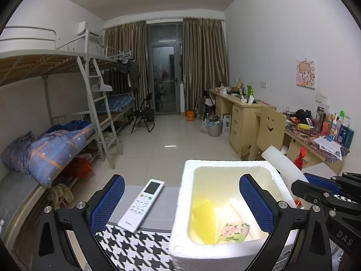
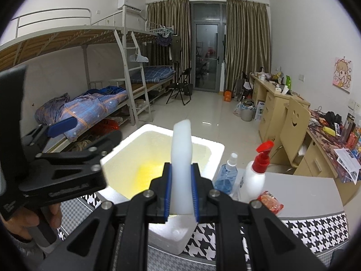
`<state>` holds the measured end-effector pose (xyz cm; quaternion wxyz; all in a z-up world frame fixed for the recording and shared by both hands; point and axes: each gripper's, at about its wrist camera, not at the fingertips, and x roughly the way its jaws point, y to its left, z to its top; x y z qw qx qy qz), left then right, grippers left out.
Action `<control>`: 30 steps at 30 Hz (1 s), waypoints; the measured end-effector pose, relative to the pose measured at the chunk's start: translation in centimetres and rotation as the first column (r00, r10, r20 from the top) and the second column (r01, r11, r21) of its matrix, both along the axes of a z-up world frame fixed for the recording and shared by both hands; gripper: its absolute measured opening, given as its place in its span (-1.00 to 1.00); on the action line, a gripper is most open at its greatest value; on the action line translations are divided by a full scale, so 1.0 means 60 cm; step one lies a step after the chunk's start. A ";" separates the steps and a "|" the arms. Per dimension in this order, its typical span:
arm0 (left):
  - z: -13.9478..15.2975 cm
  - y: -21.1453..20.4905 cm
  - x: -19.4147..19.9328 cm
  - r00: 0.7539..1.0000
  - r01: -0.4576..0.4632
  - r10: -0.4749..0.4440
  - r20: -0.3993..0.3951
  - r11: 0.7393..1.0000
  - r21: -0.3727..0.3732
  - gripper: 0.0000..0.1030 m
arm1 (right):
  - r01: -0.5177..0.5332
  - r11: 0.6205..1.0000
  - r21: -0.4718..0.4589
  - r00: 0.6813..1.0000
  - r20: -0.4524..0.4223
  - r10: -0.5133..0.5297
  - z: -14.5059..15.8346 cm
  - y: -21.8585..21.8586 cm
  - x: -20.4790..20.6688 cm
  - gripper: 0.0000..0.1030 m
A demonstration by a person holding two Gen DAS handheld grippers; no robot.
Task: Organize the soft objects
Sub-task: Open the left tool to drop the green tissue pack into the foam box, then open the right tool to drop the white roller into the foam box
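Right gripper (image 2: 180, 192): fingers clamped on a white foam strip (image 2: 181, 149) that stood upright between the blue pads, over the near edge of the box (image 2: 162, 133).
Left gripper (image 1: 181, 205): fingers stood wide apart with nothing between them, one pad over the remote side, the other over the box interior.
Box: white foam, open-topped, on the houndstooth worktop (image 1: 135, 248).
Left view only: a yellow sponge (image 1: 203, 216) and a floral packet (image 1: 234, 232) lay inside the box; a white remote (image 1: 142, 205) lay just beside its left wall.
Right view only: a blue spray bottle (image 2: 227, 176), a white bottle (image 2: 255, 180) with a red pump and a red snack pack (image 2: 270, 203) stood beside the box's right side; a hand (image 2: 27, 216) held the left gripper's handle.
Strip in left view: its curved end (image 1: 284, 164) showed behind the box's right rim.
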<state>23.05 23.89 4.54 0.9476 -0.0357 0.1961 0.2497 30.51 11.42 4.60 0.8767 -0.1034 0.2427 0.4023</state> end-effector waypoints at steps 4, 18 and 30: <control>0.001 0.003 -0.010 1.000 -0.003 0.003 0.002 1.000 -0.001 0.98 | 0.006 1.000 -0.003 1.000 -0.003 -0.006 -0.001 0.009 0.006 -0.62; -0.004 0.025 -0.043 0.999 -0.045 0.045 0.001 0.999 -0.002 0.98 | -0.007 0.999 -0.034 0.999 -0.037 0.006 -0.020 0.052 0.026 -0.62; -0.012 0.035 -0.056 0.999 -0.042 0.043 0.008 0.999 -0.023 0.98 | 0.025 1.000 -0.009 0.998 -0.054 -0.025 -0.021 0.041 0.031 0.29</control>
